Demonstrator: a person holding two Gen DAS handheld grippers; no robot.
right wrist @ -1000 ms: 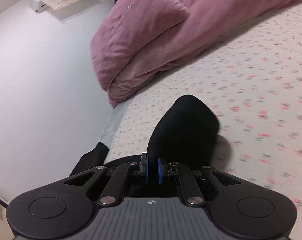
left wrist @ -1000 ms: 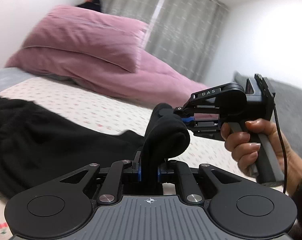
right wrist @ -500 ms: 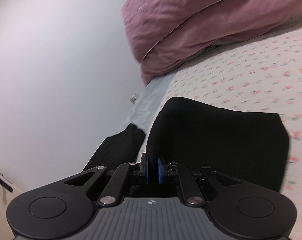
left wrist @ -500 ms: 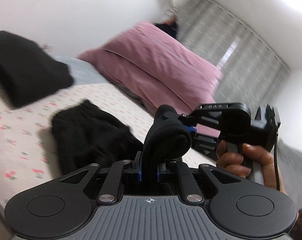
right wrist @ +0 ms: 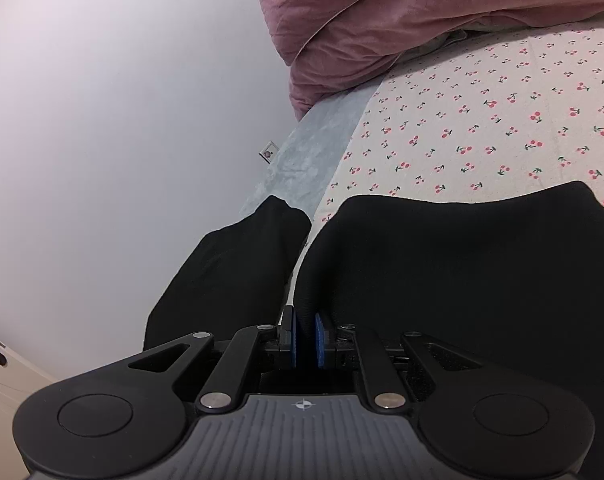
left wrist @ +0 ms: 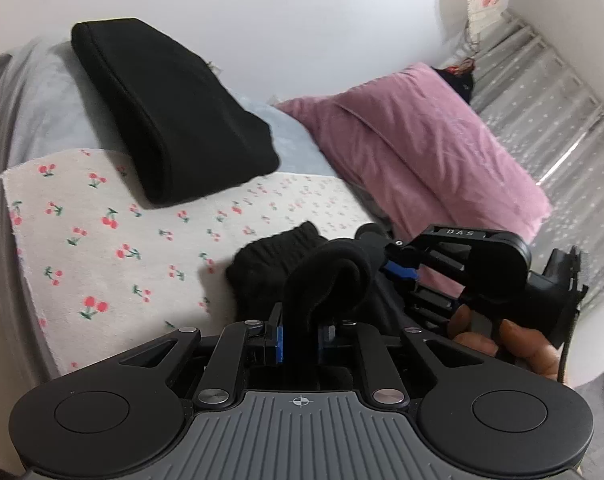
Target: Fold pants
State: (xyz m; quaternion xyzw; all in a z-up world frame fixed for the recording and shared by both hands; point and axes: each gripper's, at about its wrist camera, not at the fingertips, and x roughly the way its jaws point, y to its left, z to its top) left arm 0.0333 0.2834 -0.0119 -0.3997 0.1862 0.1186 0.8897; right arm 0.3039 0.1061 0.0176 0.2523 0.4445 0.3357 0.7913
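Two grippers: left gripper (left wrist: 299, 336) and right gripper (right wrist: 306, 340), jaws easing apart, pants (right wrist: 462, 280) fabric between each pair's pads.
Pants: black, doubled over near the bed (left wrist: 101, 248) edge by the wall (likely carried across to make a fold).
Left view only: folded black garment (left wrist: 173, 116), pink pillow (left wrist: 422, 152), person's hand (left wrist: 498, 340).
Right view only: the broad folded panel.

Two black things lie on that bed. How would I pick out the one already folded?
On the cherry-print sheet, look to the far edge by the white wall, left of the pink pillow: the folded bundle lies there. Unlike the rumpled pants nearby, it is a neat, flat slab with straight edges.
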